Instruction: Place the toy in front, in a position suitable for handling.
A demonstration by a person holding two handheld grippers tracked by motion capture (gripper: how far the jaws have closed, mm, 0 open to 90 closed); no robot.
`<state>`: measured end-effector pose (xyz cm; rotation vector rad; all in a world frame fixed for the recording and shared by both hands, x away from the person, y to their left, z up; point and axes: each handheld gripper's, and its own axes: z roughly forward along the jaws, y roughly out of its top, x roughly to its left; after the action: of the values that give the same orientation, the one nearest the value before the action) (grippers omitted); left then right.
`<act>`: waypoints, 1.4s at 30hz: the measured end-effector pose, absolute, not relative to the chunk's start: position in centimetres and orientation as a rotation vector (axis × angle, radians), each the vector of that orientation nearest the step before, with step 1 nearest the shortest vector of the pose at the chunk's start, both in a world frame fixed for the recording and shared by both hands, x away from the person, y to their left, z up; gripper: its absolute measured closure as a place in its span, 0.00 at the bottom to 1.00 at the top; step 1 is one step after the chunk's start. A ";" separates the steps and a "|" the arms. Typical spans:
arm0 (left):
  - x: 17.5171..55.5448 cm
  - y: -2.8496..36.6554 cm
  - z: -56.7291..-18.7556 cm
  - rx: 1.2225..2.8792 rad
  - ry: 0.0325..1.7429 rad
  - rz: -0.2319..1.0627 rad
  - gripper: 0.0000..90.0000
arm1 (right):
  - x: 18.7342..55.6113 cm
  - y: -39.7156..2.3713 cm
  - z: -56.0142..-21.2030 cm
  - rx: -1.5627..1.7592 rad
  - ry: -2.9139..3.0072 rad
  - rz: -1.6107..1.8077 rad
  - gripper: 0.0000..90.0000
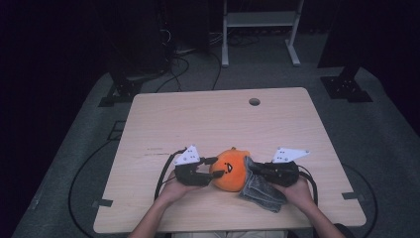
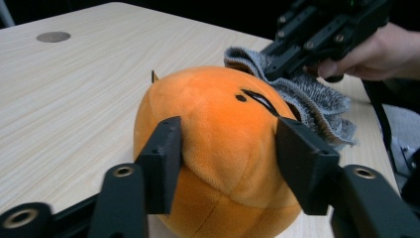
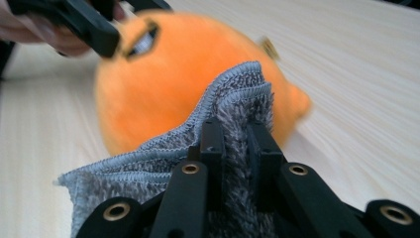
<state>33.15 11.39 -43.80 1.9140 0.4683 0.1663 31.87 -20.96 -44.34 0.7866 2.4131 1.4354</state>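
At the counter's near edge (image 1: 148,208) | left tool (image 2: 228,163) clamps orange plush (image 2: 218,148); right tool (image 3: 236,144) pinches grey cloth (image 3: 148,168) against it | risk: your hard wipe rolls the soft plush free, or cloth slips out.

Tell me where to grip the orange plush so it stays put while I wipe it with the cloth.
Grip the orange plush across its rounded middle from the side opposite the grey cloth, as the left gripper does now: its jaws press both flanks, leaving the cloth side free for the right gripper.
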 end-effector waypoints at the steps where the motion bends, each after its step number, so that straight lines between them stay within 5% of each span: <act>1: 33.2 11.4 -43.7 1.913 0.483 0.168 0.55 | 31.8 -21.5 -44.4 0.805 2.413 1.411 0.88; 9: 33.3 10.8 -43.7 1.898 0.509 0.168 0.56 | 29.2 -18.5 -41.8 0.568 2.402 1.536 0.88; 13: 33.2 11.3 -43.4 1.883 0.498 0.143 0.28 | 29.9 -16.9 -42.4 0.569 2.424 1.489 0.88; 19: 33.4 11.2 -43.6 1.903 0.500 0.178 0.58 | 30.4 -17.4 -42.7 0.586 2.400 1.459 0.89; 34: 33.5 10.7 -43.5 1.864 0.550 0.158 0.62 | 28.8 -16.6 -42.8 0.494 2.409 1.464 0.88; 42: 33.4 10.7 -43.6 1.885 0.528 0.184 0.61 | 29.5 -19.7 -42.5 0.617 2.367 1.420 0.88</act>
<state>33.45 10.70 -43.57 1.8845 0.5280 0.1837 29.49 -19.68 -42.48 0.6168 2.3668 1.4198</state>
